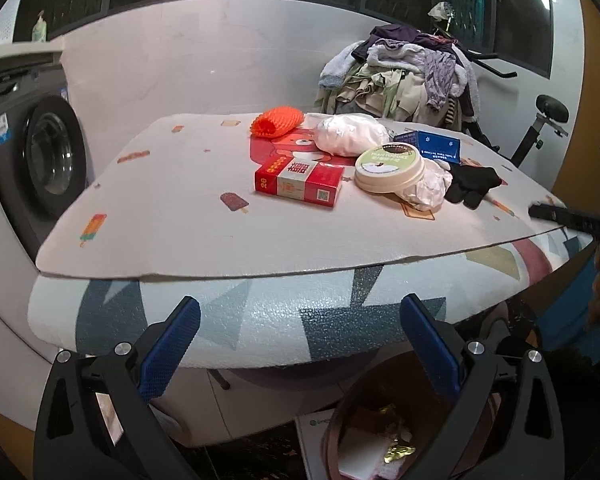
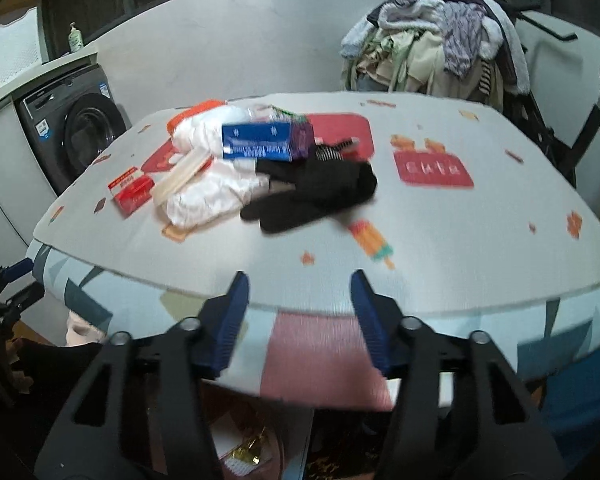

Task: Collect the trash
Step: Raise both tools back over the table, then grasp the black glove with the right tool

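While both claws are hanging back at the near edge of the table (image 1: 228,312), the collecting looks to be sitting between picks: some scraps are already lying in the bin (image 1: 364,432) under the table at about 6 o'clock from the clutter, and plenty is waiting on the mat (image 1: 172,216). The left gripper (image 1: 300,344) is standing wide open with nothing between its blue pads, and the right gripper (image 2: 300,320) is likewise gaping and holding nothing, its picture smeared as though it is swinging.

I am guessing the next move is calling for one claw to reach forward over the edge, settle on a single piece and close on it, then carry it back down to the bin. The red box (image 1: 300,184) is lying flat at the near left of the heap, looking rigid and easy to pinch across its thin side. At its 3 o'clock the round tin (image 1: 388,168) is resting tilted on crumpled white paper (image 1: 428,188), with black gloves (image 1: 474,184) just beyond. At 12 o'clock the orange foam net (image 1: 276,120) and a white bag (image 1: 352,136) are sitting side by side, both soft and likely to squash. The blue carton (image 1: 436,146) is lying behind the tin. Whether the gloves are counting as trash I cannot tell
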`<act>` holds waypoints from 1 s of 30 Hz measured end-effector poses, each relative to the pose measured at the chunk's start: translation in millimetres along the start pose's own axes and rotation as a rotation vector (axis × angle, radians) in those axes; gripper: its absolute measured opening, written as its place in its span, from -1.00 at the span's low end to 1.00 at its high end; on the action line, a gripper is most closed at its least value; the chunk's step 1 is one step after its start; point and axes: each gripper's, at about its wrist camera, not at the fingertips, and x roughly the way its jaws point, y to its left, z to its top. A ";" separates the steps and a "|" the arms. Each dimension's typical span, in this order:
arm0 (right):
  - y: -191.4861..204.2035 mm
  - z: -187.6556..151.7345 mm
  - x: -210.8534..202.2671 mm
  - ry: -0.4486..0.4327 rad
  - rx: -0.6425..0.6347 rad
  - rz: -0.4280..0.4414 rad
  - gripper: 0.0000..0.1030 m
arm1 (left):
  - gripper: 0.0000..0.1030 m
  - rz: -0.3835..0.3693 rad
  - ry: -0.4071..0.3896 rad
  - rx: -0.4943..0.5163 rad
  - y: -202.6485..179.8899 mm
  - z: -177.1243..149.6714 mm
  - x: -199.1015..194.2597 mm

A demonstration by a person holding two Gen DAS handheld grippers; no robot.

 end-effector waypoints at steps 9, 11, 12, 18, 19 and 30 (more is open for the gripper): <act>-18.9 41.5 35.1 -0.020 0.068 -0.036 -0.43 | 0.89 -0.038 0.011 -0.024 5.1 1.3 5.1; -27.2 48.6 46.7 -0.009 0.109 -0.044 -0.43 | 0.89 -0.023 0.023 -0.041 8.5 0.4 8.3; -30.6 51.5 51.9 -0.001 0.123 -0.049 -0.43 | 0.89 -0.018 0.025 -0.046 9.6 0.8 9.4; -42.2 55.0 76.9 0.048 0.182 -0.028 -0.73 | 0.89 -0.023 0.039 -0.084 17.6 4.1 14.7; -42.2 55.6 74.8 0.039 0.184 -0.029 -0.78 | 0.89 -0.032 0.049 -0.092 18.7 4.4 16.2; -44.3 105.5 -23.8 -0.312 0.156 -0.020 -0.80 | 0.89 -0.064 0.109 -0.137 26.3 38.1 30.3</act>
